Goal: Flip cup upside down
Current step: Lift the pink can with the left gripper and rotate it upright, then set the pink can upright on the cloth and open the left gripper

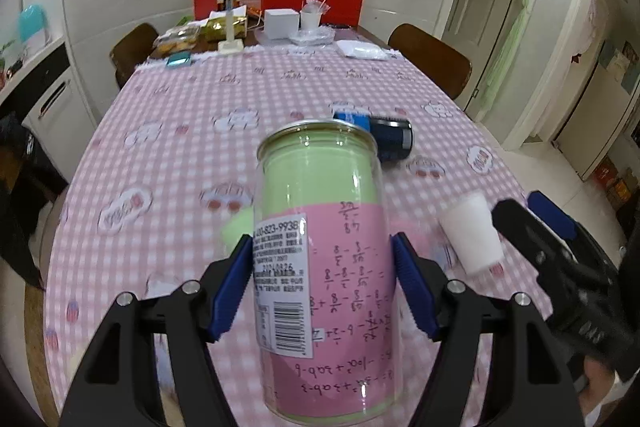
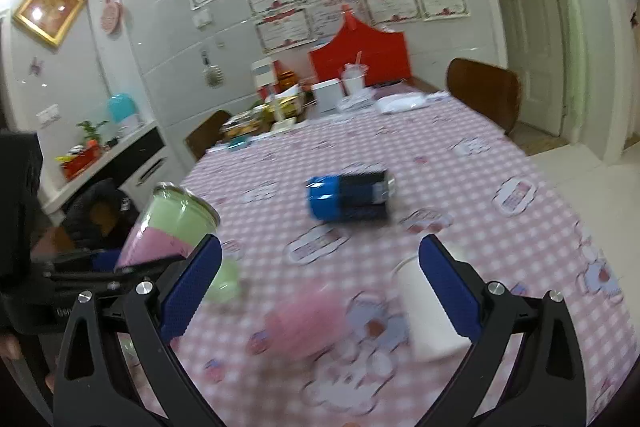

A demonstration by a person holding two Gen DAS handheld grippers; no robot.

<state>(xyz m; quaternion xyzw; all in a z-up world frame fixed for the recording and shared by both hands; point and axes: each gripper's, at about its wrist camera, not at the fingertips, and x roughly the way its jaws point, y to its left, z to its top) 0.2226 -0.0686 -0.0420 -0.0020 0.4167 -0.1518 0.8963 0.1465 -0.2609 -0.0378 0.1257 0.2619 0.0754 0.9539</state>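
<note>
Cup (image 1: 324,259) clamped in my left gripper (image 1: 322,279), held above the table (image 1: 192,99); flip in hand.

My left pads (image 1: 230,291) close on the cup's mid-body. The cup is a clear, smooth plastic cylinder with a metal rim, green-and-pink liner and barcode label; its printing reads inverted. I judge the turn under way; the next move calls for setting it down squarely on the checked cloth, clear of the white cup (image 1: 474,233) and the blue-capped can (image 1: 380,137) lying on its side. My right gripper (image 2: 320,291) stands wide open, holding nothing.
</note>
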